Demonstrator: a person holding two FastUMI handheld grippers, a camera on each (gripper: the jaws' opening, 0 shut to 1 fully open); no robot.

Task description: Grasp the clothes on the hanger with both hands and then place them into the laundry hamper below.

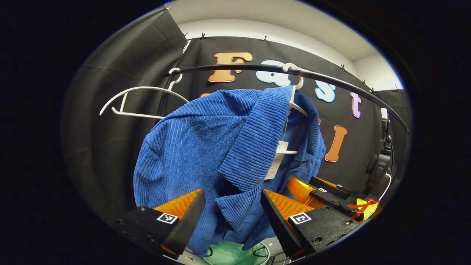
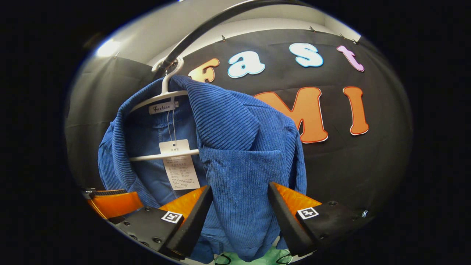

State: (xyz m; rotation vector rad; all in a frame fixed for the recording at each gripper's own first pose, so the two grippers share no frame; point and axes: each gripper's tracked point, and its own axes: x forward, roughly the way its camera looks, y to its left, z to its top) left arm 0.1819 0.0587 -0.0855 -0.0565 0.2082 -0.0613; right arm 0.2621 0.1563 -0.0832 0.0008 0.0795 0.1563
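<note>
A blue corduroy jacket hangs on a white hanger from a black rail. My left gripper is open, and the jacket's lapel hangs between its fingers without being pinched. Past the jacket, at the lower right of this view, is the right gripper. In the right gripper view the jacket hangs open on its hanger with a paper tag. My right gripper is open around the jacket's front panel. The left gripper shows at the lower left. The green hamper lies below.
An empty white hanger hangs on the rail left of the jacket. The rail curves overhead. A black device on a stand stands at the far right. Black cloth walls close the booth behind.
</note>
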